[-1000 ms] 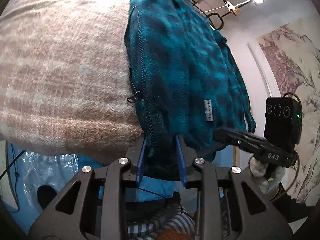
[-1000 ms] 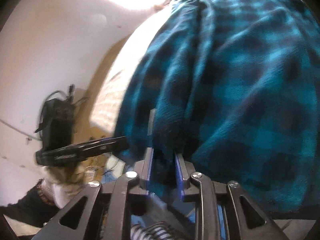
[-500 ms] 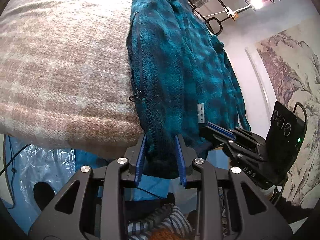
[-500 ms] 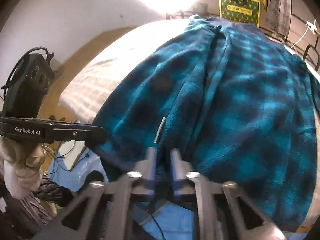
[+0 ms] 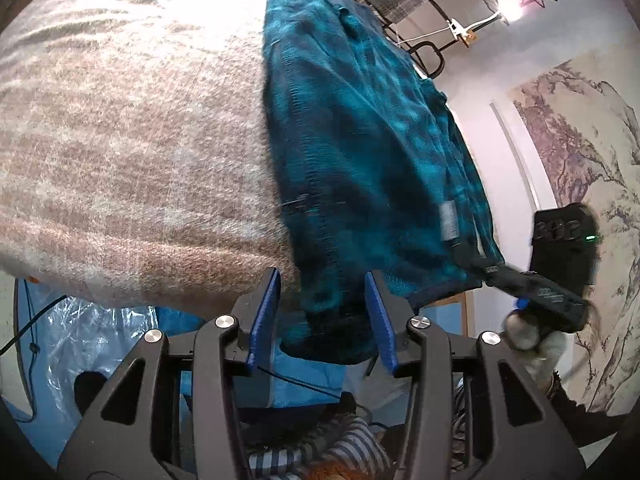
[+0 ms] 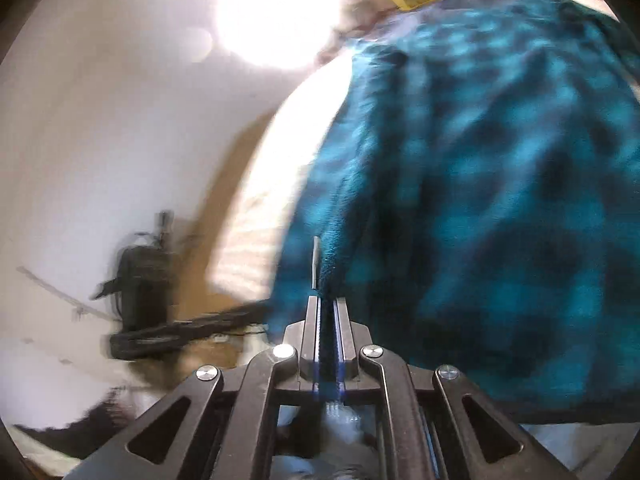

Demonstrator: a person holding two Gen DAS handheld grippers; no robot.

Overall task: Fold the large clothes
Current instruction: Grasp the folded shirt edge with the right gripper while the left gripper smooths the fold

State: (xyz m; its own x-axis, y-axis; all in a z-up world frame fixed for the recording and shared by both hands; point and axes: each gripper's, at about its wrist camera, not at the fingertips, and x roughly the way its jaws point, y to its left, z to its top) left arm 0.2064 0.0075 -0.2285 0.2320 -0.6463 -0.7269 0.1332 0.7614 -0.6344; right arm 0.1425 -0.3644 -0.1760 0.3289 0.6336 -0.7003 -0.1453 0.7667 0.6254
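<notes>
Your left hand-held gripper (image 5: 322, 312) has just been opening: its blue pads (image 5: 264, 316) now stand apart, with the hanging hem corner of the teal plaid fleece jacket (image 5: 360, 152) between them but not pinched. Both pads look clear of the cloth. Your right hand-held gripper (image 6: 329, 312) is clamped tight on the jacket's near edge, beside the small grey label (image 6: 316, 260); its jaws have just been closing, and fleece fills the narrow slit between them.

Both grippers point downward at a slant toward the near edge of the bed. In the left wrist view, your right hand (image 5: 536, 336), in a pale glove, holds its gripper off to the right at the jacket's other lower corner.

Beyond the grippers, the jacket lies spread lengthwise on the beige-and-white woolly blanket (image 5: 120, 140) covering the bed, its far end reaching toward the wall. The right wrist view is blurred.
</notes>
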